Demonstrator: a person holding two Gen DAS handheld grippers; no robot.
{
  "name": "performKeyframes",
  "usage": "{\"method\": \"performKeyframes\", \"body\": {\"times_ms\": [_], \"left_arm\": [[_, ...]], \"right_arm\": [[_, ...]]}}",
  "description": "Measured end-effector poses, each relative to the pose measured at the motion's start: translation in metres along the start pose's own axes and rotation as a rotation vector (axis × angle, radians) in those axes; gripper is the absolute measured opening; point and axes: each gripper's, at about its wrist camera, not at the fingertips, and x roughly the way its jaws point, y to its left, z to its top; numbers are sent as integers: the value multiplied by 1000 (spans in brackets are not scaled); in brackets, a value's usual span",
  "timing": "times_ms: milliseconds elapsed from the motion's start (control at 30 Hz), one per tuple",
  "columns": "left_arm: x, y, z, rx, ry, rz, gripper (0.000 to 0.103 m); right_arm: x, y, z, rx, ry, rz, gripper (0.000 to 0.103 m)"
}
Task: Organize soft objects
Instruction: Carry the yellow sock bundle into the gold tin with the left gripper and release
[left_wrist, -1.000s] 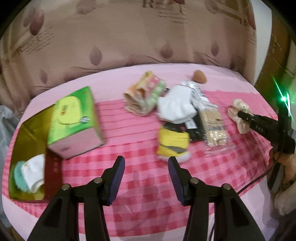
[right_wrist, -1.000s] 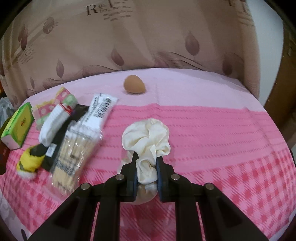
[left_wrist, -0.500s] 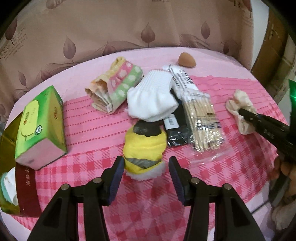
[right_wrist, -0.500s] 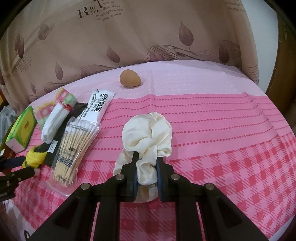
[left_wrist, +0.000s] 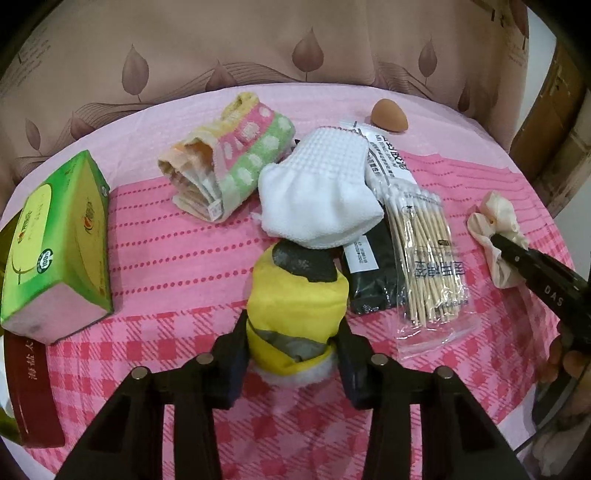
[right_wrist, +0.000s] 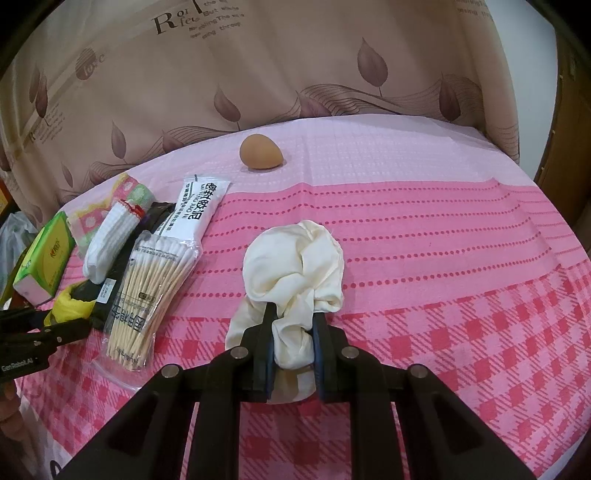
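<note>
My left gripper (left_wrist: 291, 325) is open, its jaws on either side of a yellow, grey-striped soft item (left_wrist: 297, 314) on the pink cloth. Behind it lie a white sock (left_wrist: 317, 199) and a rolled pink-green dotted towel (left_wrist: 229, 162). My right gripper (right_wrist: 293, 336) is shut on a cream scrunchie (right_wrist: 295, 266) that rests on the cloth. The scrunchie also shows in the left wrist view (left_wrist: 498, 221), at the right, with the right gripper on it. The left gripper shows at the left edge of the right wrist view (right_wrist: 44, 328).
A bag of cotton swabs (left_wrist: 424, 258), a black packet (left_wrist: 369, 273) and a white sachet (left_wrist: 384, 155) lie beside the sock. A brown egg-shaped sponge (right_wrist: 260, 151) sits at the back. A green tissue box (left_wrist: 55, 243) and a dark red box (left_wrist: 29, 391) are at the left.
My left gripper moved forward and right until its open jaws flank the yellow item. My right gripper stayed shut on the scrunchie and shifted only slightly.
</note>
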Motion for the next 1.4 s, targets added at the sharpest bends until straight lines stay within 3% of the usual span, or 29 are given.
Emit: {"method": "performKeyframes", "body": {"times_ms": [500,733,1133,1400], "left_arm": [[-56,7,-11,24,-82,24,35],[-88,32,-11,-2,-134,75,35],[-123,133,-13,-156,-181,238,35],[-124,219,-20,-304,-136,336,35]], "right_arm": [[1,-1,0,11,5,9,15],[1,-1,0,11,5,9,15],[1,0,0,11,5,8,15],[2,0,0,3,6,0,15]]}}
